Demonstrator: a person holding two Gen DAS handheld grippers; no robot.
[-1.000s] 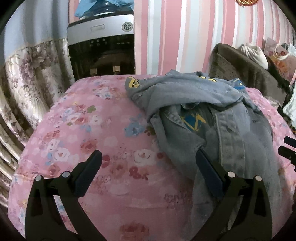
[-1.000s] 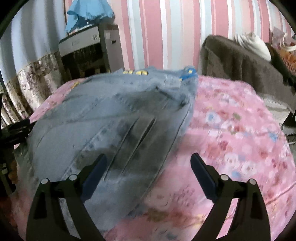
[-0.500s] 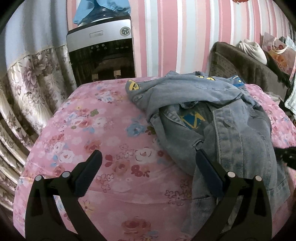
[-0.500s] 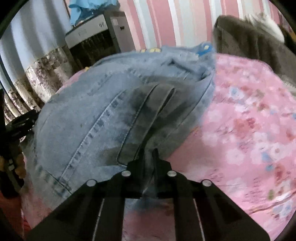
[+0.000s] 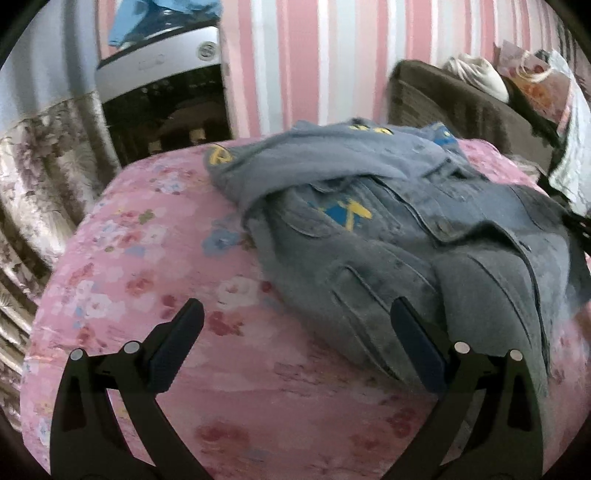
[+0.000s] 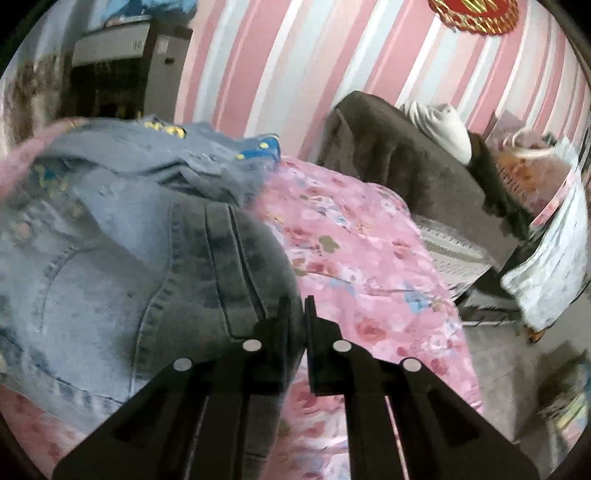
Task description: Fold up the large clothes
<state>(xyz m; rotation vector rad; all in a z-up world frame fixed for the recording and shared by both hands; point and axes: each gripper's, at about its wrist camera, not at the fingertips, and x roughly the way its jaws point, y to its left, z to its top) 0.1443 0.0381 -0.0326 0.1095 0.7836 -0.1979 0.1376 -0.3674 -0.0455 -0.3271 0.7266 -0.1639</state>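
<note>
Faded blue denim jacket with yellow and blue patches (image 5: 369, 236) lies crumpled on the pink floral bedspread (image 5: 155, 266), occupying the right half of the bed in the left wrist view, one panel folded back over the body so a blue-and-yellow emblem shows underneath. Jacket's far end reaches toward the pink, white and grey striped wall (image 5: 314, 55).

Left gripper (image 5: 295, 325): black claw spread wide apart, nothing between the fingers, hanging above the bedspread at the jacket's near edge; its right finger overlaps the denim hem in the picture, contact cannot be told.

Right gripper (image 6: 295, 314): black claw drawn together, pinched on the dark-washed edge of the denim jacket (image 6: 155, 258). Fabric bunches up around the left finger and rises in a hump just left of the claw. Pink bedspread (image 6: 369, 266) runs off to the right of it.

Background: silver and black appliance cabinet (image 5: 162, 92) behind the bed at left with a light blue cloth (image 5: 162, 18) on top; beige flower-print curtain (image 5: 33, 177) at far left. Dark brown fabric-covered sofa (image 6: 406, 155) against the wall at right, a white rolled bundle (image 6: 439, 125) resting on it. Red and gold hanging ornament (image 6: 472, 13) at top of the right wrist view. White patterned cloth (image 6: 554, 251) hangs at far right. Both views motion-blurred
</note>
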